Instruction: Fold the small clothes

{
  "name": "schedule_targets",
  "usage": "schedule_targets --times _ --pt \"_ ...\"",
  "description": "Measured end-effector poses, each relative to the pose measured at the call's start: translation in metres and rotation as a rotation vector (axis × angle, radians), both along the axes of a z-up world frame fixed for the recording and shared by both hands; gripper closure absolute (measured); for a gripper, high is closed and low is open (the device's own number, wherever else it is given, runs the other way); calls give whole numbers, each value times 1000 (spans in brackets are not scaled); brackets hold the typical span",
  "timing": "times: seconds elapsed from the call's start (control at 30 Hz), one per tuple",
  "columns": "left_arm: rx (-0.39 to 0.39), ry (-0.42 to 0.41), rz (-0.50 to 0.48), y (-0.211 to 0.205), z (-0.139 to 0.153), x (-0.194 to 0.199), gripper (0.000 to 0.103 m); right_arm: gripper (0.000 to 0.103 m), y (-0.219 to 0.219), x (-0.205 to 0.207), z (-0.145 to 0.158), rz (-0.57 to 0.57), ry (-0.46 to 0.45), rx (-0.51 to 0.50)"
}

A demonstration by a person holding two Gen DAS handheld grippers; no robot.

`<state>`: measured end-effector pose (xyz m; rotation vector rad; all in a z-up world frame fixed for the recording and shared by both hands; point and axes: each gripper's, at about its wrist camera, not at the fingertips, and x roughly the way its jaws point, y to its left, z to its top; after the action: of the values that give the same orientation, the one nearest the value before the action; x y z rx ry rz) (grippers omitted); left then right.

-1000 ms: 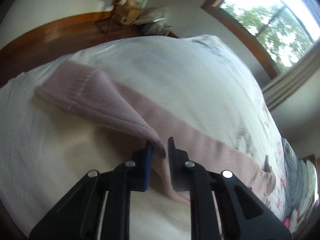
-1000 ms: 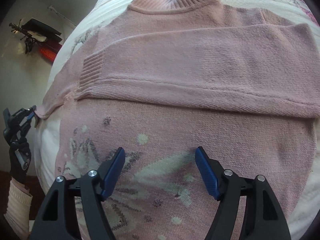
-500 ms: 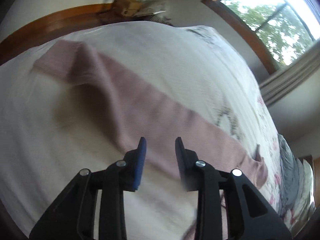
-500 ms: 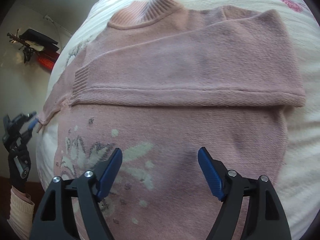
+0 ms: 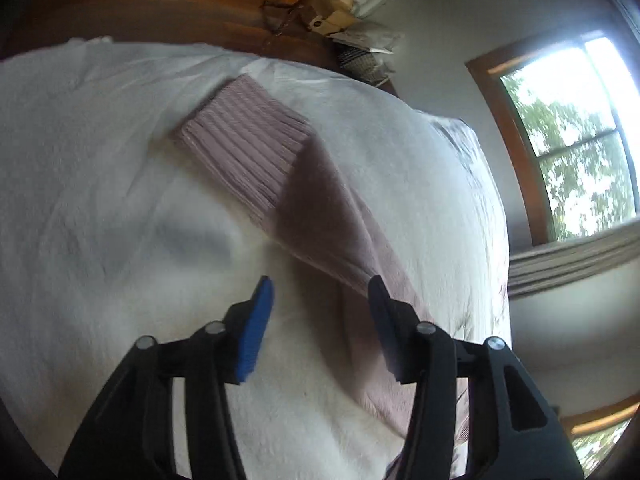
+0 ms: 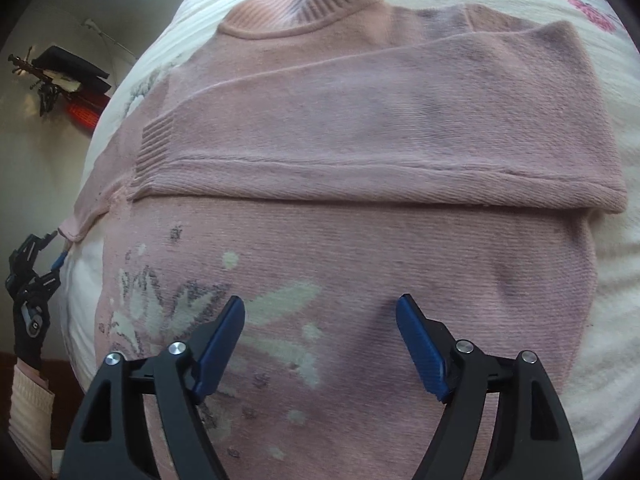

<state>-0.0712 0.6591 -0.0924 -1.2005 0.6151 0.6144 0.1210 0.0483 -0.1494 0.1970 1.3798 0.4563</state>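
Left wrist view: the left gripper (image 5: 320,300) hangs with jaws spread and empty over the white textured bedspread (image 5: 100,200); the pink knit sweater's unfolded sleeve (image 5: 312,208) lies flat ahead, ribbed cuff (image 5: 244,148) at the far end. Right wrist view: the right gripper (image 6: 320,320) is wide apart too, holding nothing, above the pink knit sweater with the pale flower pattern (image 6: 360,240); one sleeve is already folded across the chest. Soft, light, floppy knit, I'd say; probably best pinched at the cuff.
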Motion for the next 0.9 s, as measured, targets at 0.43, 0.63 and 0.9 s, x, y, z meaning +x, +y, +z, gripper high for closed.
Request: schedule_targets --times 0.43,0.63,0.9 --pt "-228 -167 60 40 -46 27 58 21 51 -11 -5 38 -12 -52" --pt "-181 -161 59 30 -41 27 98 21 57 -9 -4 39 -13 -39" --pt "17 -152 18 7 4 30 99 22 39 -12 -4 30 -14 -31"
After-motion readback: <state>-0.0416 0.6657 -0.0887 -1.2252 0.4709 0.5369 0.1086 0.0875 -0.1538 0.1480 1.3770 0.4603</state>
